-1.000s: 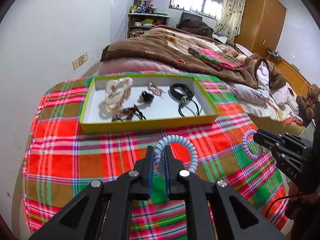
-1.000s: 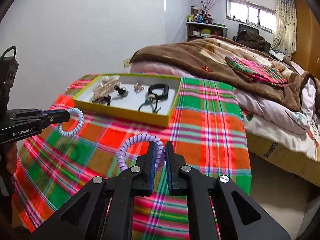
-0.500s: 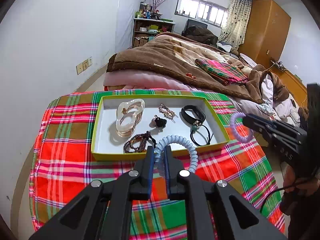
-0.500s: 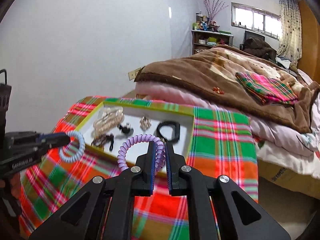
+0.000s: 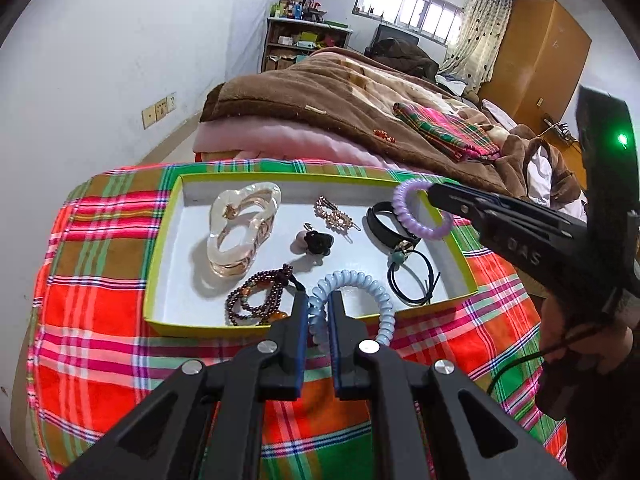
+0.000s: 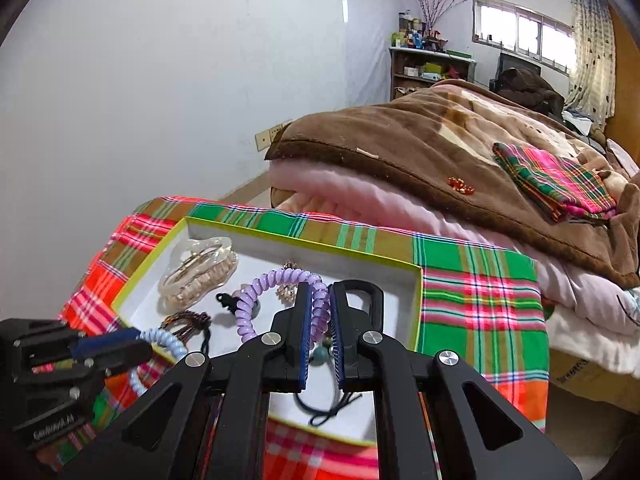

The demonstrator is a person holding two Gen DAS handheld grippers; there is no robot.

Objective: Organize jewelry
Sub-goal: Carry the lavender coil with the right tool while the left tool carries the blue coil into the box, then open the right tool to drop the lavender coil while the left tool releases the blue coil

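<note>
A home bedroom. A bed [image 6: 460, 184] with a brown blanket [image 5: 320, 92] and pink quilt [image 5: 280, 140] fills the middle; beyond the bed stand a cluttered shelf unit [image 5: 300, 46], a curtained window [image 5: 412, 4] and a wooden wardrobe [image 5: 540, 56].

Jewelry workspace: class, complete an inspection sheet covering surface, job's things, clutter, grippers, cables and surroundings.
Surface: red-green plaid cloth.
Job's things: yellow-rimmed white tray holding clear hair claw, brown bead bracelet, black hair ties; blue spiral hair tie; purple spiral hair tie.
Clutter: nothing seen.
Grippers: left gripper shut on blue tie; right gripper shut on purple tie, both over tray.
Cables: black cable.
Surroundings: brown blanket bed.
</note>
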